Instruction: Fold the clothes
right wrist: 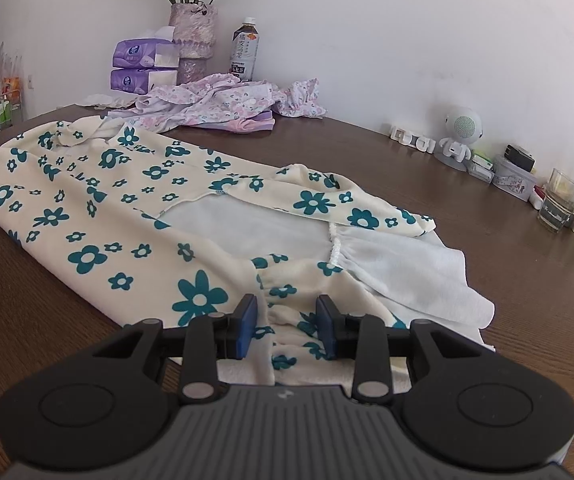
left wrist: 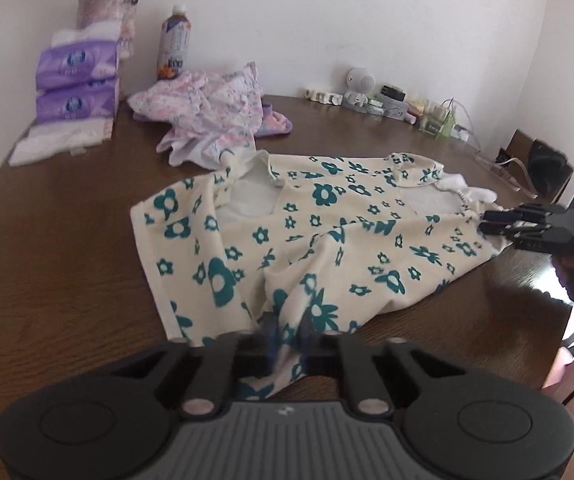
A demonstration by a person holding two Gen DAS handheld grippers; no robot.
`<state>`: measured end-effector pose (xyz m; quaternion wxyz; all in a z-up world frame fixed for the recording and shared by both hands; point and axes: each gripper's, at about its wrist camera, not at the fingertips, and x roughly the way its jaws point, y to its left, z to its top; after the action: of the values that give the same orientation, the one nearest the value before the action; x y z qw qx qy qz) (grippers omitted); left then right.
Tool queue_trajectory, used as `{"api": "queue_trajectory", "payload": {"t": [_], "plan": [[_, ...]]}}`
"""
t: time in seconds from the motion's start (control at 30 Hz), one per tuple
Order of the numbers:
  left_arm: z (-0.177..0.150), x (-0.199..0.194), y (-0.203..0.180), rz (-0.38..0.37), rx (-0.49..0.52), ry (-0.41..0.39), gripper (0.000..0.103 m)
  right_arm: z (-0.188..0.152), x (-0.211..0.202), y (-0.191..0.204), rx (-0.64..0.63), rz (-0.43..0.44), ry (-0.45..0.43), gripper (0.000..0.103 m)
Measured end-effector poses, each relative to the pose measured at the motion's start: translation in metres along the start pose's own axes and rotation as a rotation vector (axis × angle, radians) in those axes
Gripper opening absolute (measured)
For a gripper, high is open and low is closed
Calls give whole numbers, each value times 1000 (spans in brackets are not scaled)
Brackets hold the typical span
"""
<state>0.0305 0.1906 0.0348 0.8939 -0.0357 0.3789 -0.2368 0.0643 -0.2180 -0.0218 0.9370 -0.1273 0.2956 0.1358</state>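
A cream garment with teal flowers (left wrist: pixel 319 236) lies spread on the brown table (left wrist: pixel 55 264); it also shows in the right wrist view (right wrist: pixel 135 216), white inside showing at its waist. My left gripper (left wrist: pixel 285 338) is shut on the garment's near edge, the cloth bunched and lifted between its blurred blue pads. My right gripper (right wrist: pixel 285 326) straddles the gathered waistband, jaws apart, blue pads (right wrist: pixel 247 326) on either side of the cloth. The right gripper also shows at the garment's far right edge in the left wrist view (left wrist: pixel 499 226).
A pink floral garment (left wrist: pixel 211 116) lies crumpled behind, also in the right wrist view (right wrist: pixel 223 100). Purple tissue packs (left wrist: pixel 75 84), a vase (right wrist: pixel 193 36) and a bottle (left wrist: pixel 173 44) stand at the wall. A small robot figure (right wrist: pixel 457 140), boxes and a glass (right wrist: pixel 561 200) line the right edge.
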Motion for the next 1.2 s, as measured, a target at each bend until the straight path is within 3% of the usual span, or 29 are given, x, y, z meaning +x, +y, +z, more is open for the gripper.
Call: {"api": "queue_trajectory", "payload": {"t": [0.13,0.43,0.57,0.7,0.9,0.97,1.03,1.1,1.2], "plan": [[11,-5,20,-80,-21,31,5,0,1,-2,3,-6,3,38],[33,14,39,-124,35,157,6,2,1,-2,-2,-8,16,39],[21,-7,44,-124,-27,45,25,2,1,-1,1,-12,18,39],[8,-28,48,-122,-91,-64,34,1,1,0,-1,-14,21,40],[-10,-34,44,-98,-167,-103,31,3,2,2,-11,-22,26,40],[-13,-31,43,-83,-171,-93,15,3,2,2,-11,-23,26,40],[-13,-25,42,-49,-174,-70,7,3,2,3,-11,-25,26,40],[-13,-21,43,-13,-179,-47,5,3,2,3,-12,-28,26,40],[-11,-17,47,-20,-168,-28,4,3,2,4,-14,-29,27,40]]}}
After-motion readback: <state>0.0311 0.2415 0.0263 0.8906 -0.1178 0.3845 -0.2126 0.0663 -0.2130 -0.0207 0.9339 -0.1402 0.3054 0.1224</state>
